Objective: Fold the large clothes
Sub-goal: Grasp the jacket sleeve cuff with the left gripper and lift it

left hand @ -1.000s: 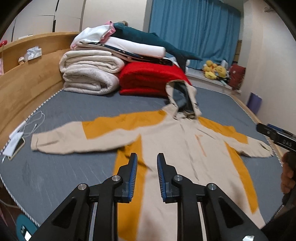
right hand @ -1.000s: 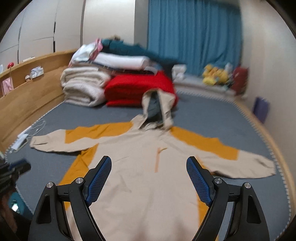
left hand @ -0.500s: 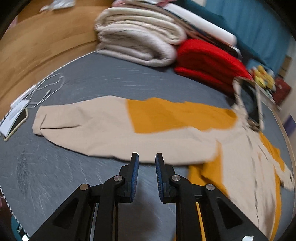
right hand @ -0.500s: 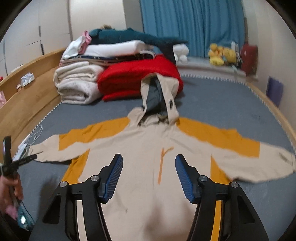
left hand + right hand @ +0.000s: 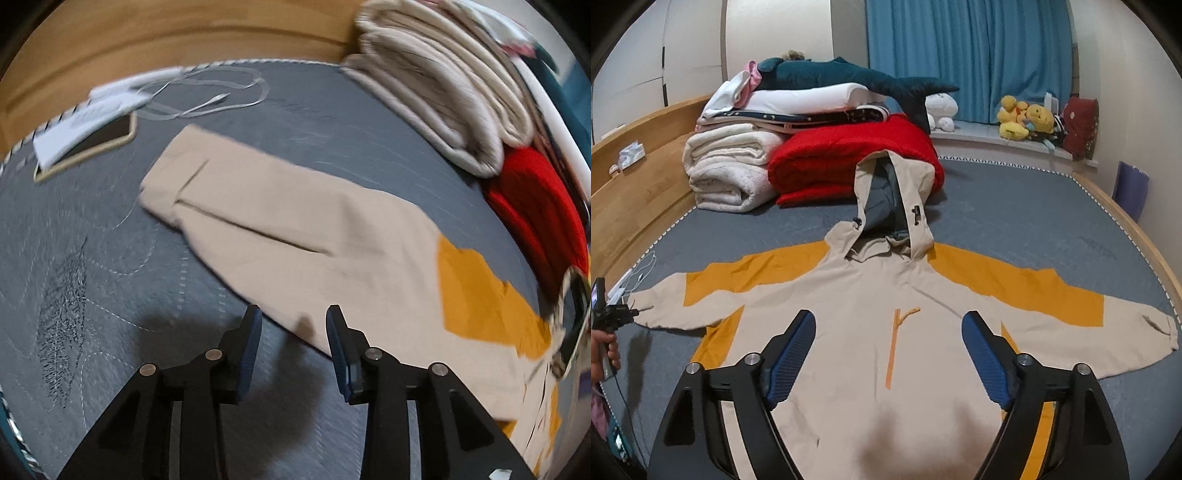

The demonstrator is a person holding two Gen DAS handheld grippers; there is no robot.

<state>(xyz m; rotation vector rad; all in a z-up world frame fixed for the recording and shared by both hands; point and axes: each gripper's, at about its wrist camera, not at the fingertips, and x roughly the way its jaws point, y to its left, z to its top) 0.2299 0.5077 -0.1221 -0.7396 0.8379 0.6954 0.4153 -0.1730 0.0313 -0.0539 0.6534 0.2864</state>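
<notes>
- The big tan and orange coat lies flat on the gray bed.
- The left tongs are apart above a sleeve.
- The right tongs are wide apart, holding nothing.

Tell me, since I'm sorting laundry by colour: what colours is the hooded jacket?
Beige with orange panels; the jacket shows best in the right wrist view.

A grey quilted bed carries the spread beige-and-orange hooded jacket, folded white blankets, a red comforter, a phone and a white cable.
</notes>
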